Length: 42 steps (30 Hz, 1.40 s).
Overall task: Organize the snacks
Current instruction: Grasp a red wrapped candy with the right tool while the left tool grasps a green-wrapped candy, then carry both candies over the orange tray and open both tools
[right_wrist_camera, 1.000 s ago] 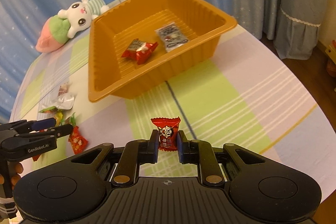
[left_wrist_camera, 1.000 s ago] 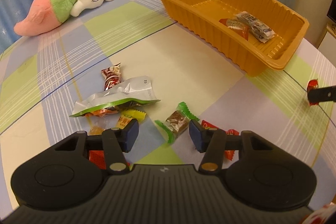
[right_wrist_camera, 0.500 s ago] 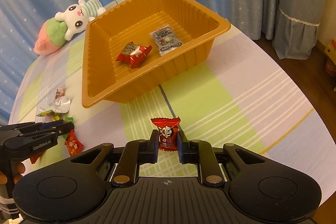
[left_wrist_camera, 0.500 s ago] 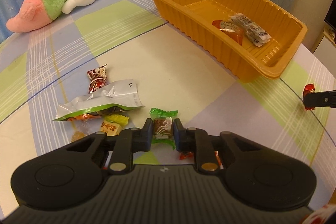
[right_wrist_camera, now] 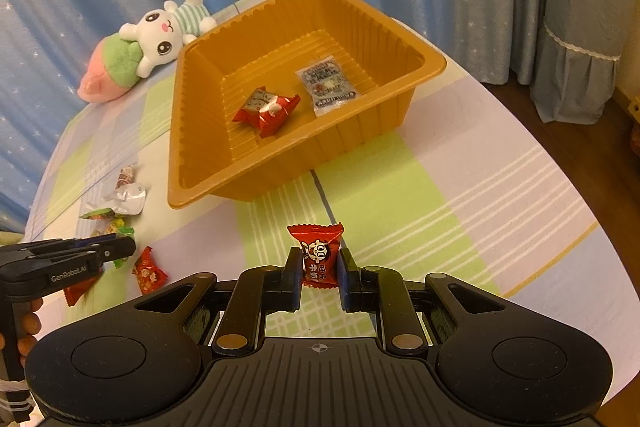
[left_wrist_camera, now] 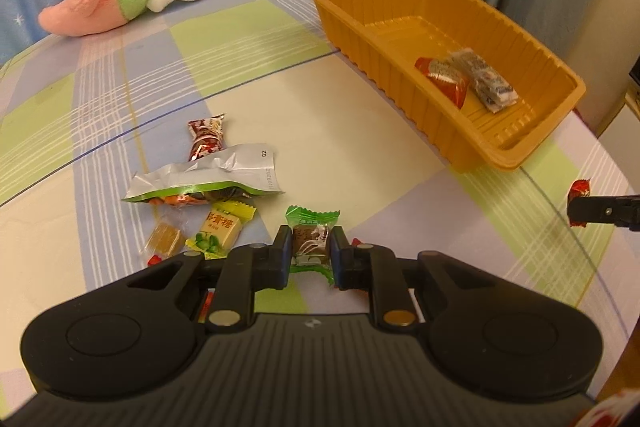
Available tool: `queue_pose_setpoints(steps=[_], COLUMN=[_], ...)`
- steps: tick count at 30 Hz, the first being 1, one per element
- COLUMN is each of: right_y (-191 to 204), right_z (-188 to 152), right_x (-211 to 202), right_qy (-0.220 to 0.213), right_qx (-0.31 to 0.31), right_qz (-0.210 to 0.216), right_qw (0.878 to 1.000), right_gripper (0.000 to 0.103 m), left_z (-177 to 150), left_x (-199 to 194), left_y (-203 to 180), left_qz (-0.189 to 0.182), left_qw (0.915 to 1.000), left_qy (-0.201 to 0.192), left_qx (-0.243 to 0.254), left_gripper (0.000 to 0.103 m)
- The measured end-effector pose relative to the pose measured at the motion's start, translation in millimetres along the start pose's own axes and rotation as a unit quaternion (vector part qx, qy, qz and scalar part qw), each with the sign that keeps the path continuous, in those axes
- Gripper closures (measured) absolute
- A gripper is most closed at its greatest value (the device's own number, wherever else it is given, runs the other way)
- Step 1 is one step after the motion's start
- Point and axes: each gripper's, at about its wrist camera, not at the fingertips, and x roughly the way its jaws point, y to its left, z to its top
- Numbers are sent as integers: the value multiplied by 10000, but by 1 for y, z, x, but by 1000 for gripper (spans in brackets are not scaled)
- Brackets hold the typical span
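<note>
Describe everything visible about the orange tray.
The orange tray is a deep rectangular tub of thin, glossy moulded plastic with ribbed, sloping walls and a flat rolled rim. It sits upright on the checked tablecloth, beyond both grippers. Inside lie a red wrapped candy and a clear printed packet, side by side. Nothing grips it.

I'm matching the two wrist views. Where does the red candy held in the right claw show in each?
Left wrist: red candy at the far right edge, right of the tray.
Right wrist: red candy at lower centre, between the right claw fingers.
Shared landmark: orange tray.
</note>
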Motion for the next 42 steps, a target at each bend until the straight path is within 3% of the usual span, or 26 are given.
queue_pose_setpoints(steps=[18,27,42], right_y=[-11,-27,-30], right_z=[42,104,180], right_x=[-30,-23,51], right_qy=[-375,-742,-384], right_qx=[-443,-771,-1262], right_qz=[637,795,1208], right_qw=[9963,9911,9839], right_gripper=[85,85,85], left_z=[41,83,153], left_x=[-48,-27,30], left_y=[-63,-97,-114], left_qz=[-146,-70,275], left_qw=[9975,9960,9943], left_qy=[-684,-816,-774], left_qx=[-107,-365,-678], left_gripper=[85,85,85])
